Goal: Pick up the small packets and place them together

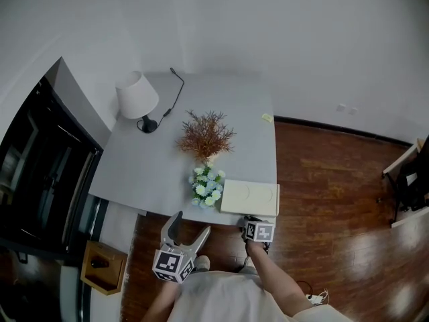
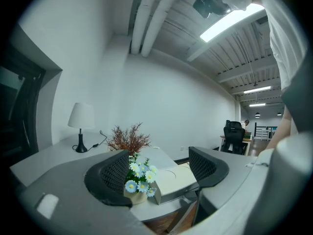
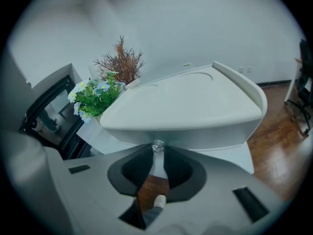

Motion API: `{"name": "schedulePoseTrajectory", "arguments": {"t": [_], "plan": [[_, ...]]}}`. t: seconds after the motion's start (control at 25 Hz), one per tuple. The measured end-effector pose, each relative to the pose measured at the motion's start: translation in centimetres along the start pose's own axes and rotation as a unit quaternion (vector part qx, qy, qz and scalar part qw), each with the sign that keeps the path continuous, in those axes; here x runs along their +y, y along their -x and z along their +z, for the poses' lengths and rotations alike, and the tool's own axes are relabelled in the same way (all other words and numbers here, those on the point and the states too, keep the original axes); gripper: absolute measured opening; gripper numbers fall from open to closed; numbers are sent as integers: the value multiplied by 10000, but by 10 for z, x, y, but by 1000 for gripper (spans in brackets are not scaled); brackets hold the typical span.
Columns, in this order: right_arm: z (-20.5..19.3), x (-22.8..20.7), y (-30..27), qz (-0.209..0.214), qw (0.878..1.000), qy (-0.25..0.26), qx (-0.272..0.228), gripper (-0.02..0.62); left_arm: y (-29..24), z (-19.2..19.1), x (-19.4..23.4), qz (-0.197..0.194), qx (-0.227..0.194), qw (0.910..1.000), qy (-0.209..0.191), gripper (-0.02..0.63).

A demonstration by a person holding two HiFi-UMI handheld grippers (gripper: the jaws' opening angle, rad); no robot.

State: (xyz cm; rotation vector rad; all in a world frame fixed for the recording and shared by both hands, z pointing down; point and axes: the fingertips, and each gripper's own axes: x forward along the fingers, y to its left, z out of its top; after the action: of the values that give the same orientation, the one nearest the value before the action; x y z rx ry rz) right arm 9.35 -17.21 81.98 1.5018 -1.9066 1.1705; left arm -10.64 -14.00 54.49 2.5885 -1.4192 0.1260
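Jaws of right gripper (image 3: 157, 154) nipped on one small clear knob (image 3: 157, 146) of one cream flat box (image 3: 195, 102), left gripper (image 2: 159, 154) jaws wide, empty

Nothing here can be read, neither word nor number. The only printed marks are black-and-white square patterns on the left gripper's (image 1: 189, 230) grey cube (image 1: 173, 265) and the right gripper's (image 3: 157, 148) cube (image 1: 259, 231).
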Motion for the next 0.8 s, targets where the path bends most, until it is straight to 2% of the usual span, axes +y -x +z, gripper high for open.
{"name": "schedulePoseTrajectory", "arguments": {"t": [0.2,0.4,0.6,0.8], "plan": [[-22,7,12,306,9980,397,397,66,-4,-4,-2,-58,10,10000,19,367],[-71,23,37,935,9910,243,927,67,-9,-4,-6,-171,-15,9999,21,367],[-107,29,50,1042,9871,197,1204,67,-15,-6,-12,-355,6,9994,39,367],[-109,29,51,1044,9892,-119,1020,69,-18,-8,-20,-560,57,9984,10,367]]}}
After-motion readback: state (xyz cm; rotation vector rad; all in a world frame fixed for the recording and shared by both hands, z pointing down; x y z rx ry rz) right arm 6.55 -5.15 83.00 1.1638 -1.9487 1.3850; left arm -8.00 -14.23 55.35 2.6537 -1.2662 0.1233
